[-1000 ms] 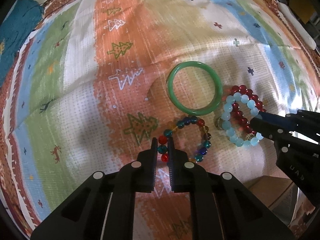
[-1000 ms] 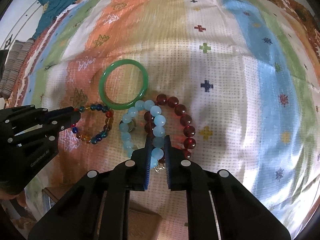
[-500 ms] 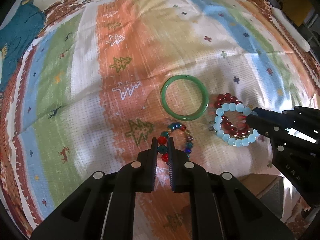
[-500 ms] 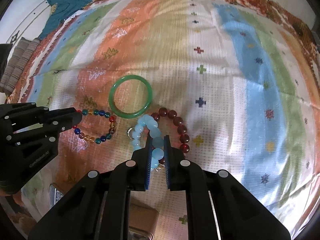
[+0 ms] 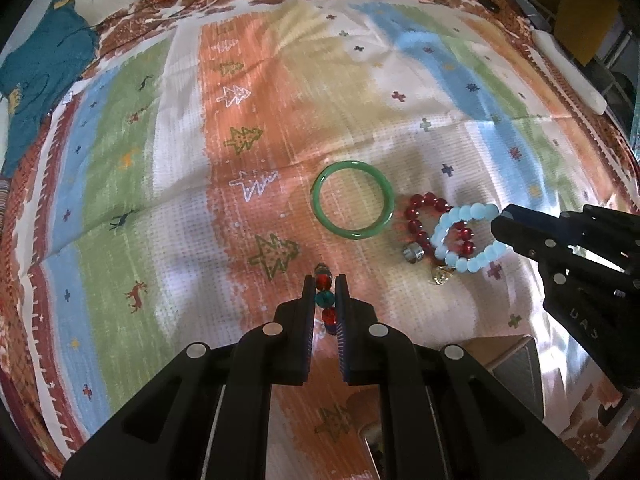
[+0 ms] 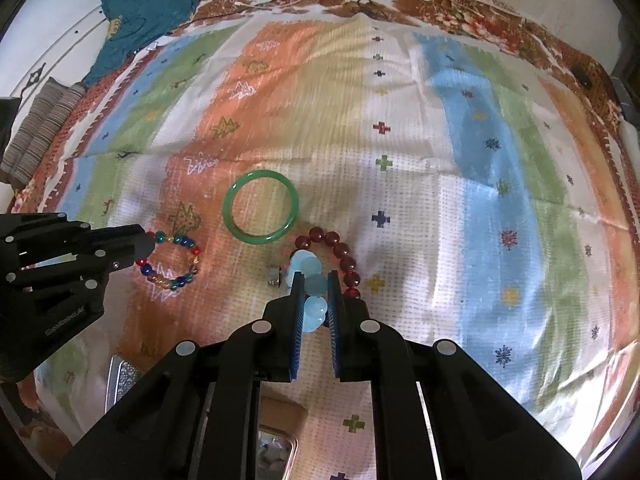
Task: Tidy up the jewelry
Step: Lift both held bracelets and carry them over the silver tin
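My left gripper (image 5: 325, 286) is shut on a multicolour bead bracelet (image 5: 325, 299) and holds it above the striped cloth; the bracelet hangs as a ring in the right wrist view (image 6: 176, 260). My right gripper (image 6: 312, 286) is shut on a pale blue bead bracelet (image 6: 312, 292), also lifted; it shows in the left wrist view (image 5: 466, 236). A dark red bead bracelet (image 5: 426, 216) lies on the cloth under it. A green jade bangle (image 5: 352, 199) lies flat beyond both grippers (image 6: 260, 206). A small silver ring (image 5: 413, 253) lies near the red beads.
A striped patterned cloth (image 5: 180, 184) covers the surface. A teal garment (image 5: 36, 76) lies at the far left corner. A cardboard box edge (image 5: 504, 356) and a metal tray (image 6: 280, 456) sit at the near edge below the grippers.
Both grippers have risen and drawn back, each lifting its bracelet off the cloth. The blue bracelet has come away from the red one. The bangle has stayed put.
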Demonstrator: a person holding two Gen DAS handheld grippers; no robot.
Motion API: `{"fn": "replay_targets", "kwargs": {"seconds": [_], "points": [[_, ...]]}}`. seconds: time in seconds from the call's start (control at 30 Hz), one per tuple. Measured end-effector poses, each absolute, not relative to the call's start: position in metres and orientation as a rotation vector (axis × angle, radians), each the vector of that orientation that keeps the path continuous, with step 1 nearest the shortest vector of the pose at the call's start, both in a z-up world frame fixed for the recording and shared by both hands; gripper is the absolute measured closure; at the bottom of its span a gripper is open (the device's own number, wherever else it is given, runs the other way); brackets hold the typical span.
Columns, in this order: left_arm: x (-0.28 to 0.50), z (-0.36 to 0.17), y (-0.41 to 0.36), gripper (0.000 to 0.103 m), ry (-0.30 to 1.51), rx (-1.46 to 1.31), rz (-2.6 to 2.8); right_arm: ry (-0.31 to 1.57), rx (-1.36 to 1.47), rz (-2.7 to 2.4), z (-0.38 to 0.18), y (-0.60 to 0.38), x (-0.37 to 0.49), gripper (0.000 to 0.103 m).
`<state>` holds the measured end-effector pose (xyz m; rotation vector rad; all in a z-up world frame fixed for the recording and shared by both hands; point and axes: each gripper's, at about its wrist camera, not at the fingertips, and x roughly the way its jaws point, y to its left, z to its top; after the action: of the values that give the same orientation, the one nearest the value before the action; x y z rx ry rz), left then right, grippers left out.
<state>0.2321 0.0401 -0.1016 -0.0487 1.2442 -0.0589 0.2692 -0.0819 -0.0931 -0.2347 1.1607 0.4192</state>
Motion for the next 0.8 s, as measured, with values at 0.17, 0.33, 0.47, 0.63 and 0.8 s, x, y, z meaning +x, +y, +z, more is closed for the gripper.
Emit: {"fn": "replay_targets", "kwargs": {"seconds": [0.17, 0.33, 0.47, 0.63, 0.8], "points": [[0.223, -0.087, 0.04, 0.094, 1.216, -0.053, -0.059, 1.14, -0.222, 0.425, -0.083, -0.085, 0.265, 0.091], [0.216, -0.073, 0.04, 0.094, 1.186, -0.068, -0.069, 1.127, -0.215, 0.427, -0.077, -0.089, 0.26, 0.091], [0.208, -0.064, 0.039, 0.094, 1.165, -0.076, -0.079, 1.109, -0.229, 0.427, -0.071, -0.09, 0.254, 0.091], [0.199, -0.053, 0.036, 0.094, 1.137, -0.078, -0.09, 1.091, -0.232, 0.424, -0.064, -0.094, 0.249, 0.091], [0.189, -0.043, 0.03, 0.094, 1.113, -0.073, -0.106, 1.074, -0.234, 0.432, -0.058, -0.096, 0.24, 0.091]]}}
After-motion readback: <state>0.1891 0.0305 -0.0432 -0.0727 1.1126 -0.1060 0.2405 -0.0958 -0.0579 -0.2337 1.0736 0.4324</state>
